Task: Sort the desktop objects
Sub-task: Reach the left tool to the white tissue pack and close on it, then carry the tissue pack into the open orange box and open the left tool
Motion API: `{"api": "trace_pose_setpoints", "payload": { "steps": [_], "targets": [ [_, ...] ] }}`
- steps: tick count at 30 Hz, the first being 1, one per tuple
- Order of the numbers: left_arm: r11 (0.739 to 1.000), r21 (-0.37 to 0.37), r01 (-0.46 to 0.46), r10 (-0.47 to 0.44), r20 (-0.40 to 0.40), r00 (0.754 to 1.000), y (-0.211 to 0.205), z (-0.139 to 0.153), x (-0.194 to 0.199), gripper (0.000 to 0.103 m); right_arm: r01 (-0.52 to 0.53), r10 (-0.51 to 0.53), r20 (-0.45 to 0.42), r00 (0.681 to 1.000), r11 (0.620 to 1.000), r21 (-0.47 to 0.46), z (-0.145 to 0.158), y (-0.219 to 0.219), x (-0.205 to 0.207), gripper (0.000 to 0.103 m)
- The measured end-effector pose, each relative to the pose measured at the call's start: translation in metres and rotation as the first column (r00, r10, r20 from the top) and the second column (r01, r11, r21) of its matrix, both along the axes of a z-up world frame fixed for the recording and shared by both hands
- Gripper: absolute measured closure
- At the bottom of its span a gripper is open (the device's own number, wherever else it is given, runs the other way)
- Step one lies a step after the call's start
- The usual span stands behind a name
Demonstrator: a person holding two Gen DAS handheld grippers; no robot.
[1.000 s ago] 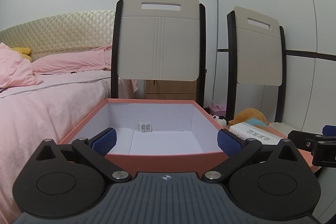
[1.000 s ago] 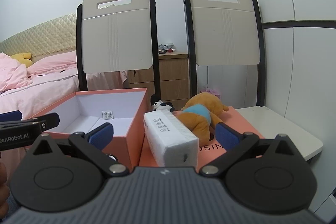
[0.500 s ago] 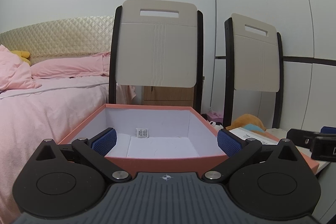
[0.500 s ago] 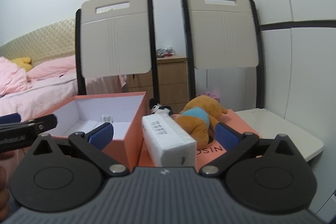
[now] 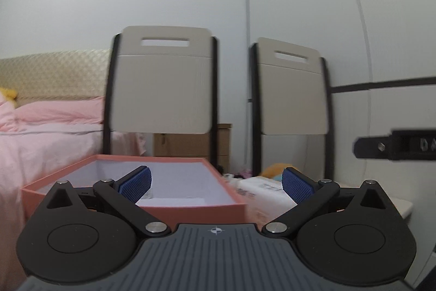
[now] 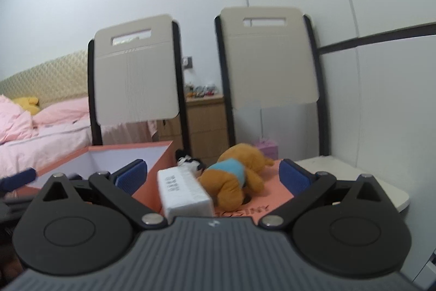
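An open salmon-pink box (image 5: 188,209) with a white inside stands on the table; it also shows in the right wrist view (image 6: 152,184). To its right lie a white tissue pack (image 6: 185,194), an orange plush toy in a blue shirt (image 6: 237,176) and a small black-and-white plush (image 6: 189,161), all on the flat pink box lid (image 6: 272,191). My left gripper (image 5: 215,183) is open and empty, just before the box's near right corner. My right gripper (image 6: 212,175) is open and empty, in front of the tissue pack and plush.
Two beige chairs (image 6: 136,75) (image 6: 272,59) stand behind the table. A pink bed (image 5: 41,132) lies at the left. A wooden dresser (image 6: 204,122) stands behind the chairs. The white table edge (image 6: 381,187) shows at the right.
Both views have dropped and tilted upward, so the box, tissue pack and plush sit lower in frame. The left view has shifted right along the box. Both grippers stay open.
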State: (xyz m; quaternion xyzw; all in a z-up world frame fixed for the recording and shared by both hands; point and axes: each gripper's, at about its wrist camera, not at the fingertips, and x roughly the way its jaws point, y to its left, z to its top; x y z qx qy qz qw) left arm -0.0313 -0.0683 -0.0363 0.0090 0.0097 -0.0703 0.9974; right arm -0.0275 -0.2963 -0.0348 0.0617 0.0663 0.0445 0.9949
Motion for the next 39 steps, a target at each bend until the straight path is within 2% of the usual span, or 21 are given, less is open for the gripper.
{"api": "trace_pose_setpoints", "payload": {
  "steps": [4,9,13,17,20,23,24,28,33,39],
  "targets": [
    [0.995,0.095,0.000,-0.003,0.029,1.000,-0.041,-0.011,0.008,0.000,-0.001,0.001,0.002,1.000,1.000,0.007,-0.003,-0.015,-0.004,0.000],
    [0.991,0.133,0.023,-0.027,0.032,0.999,-0.094,-0.022,0.029,0.000,0.013,-0.014,0.017,1.000,0.998,0.069,-0.003,-0.046,-0.008,0.000],
    [0.983,0.172,-0.059,0.053,0.036,0.998,-0.135,-0.035,0.051,0.000,0.019,-0.021,0.013,1.000,0.992,0.121,-0.006,-0.069,-0.011,0.000],
    [0.973,0.197,-0.125,0.132,-0.026,0.991,-0.155,-0.047,0.073,0.000,0.009,-0.010,0.007,1.000,0.989,0.148,-0.009,-0.085,-0.014,0.000],
    [0.969,0.214,-0.127,0.147,-0.079,0.986,-0.160,-0.056,0.083,0.002,0.005,-0.006,0.007,1.000,0.988,0.157,-0.011,-0.093,-0.017,0.000],
    [0.963,0.234,-0.135,0.160,-0.090,0.983,-0.160,-0.059,0.087,0.018,0.004,-0.006,0.010,1.000,0.985,0.170,-0.012,-0.098,-0.020,0.000],
    [0.961,0.240,-0.137,0.162,-0.089,0.983,-0.159,-0.058,0.087,0.030,0.006,-0.008,0.010,1.000,0.985,0.174,-0.013,-0.100,-0.021,0.000],
    [0.967,0.226,-0.117,0.143,-0.103,0.984,-0.149,-0.049,0.086,0.040,0.022,-0.025,0.013,1.000,0.982,0.189,-0.014,-0.102,-0.022,0.000],
    [0.985,0.164,-0.057,0.076,-0.113,0.991,-0.130,-0.029,0.073,0.043,0.038,-0.043,0.023,0.999,0.980,0.194,-0.014,-0.097,-0.023,0.000],
    [0.995,0.097,0.002,0.001,-0.034,0.999,-0.101,0.007,0.045,0.044,0.053,-0.065,0.052,0.997,0.975,0.214,-0.011,-0.084,-0.022,0.000]
  ]
}}
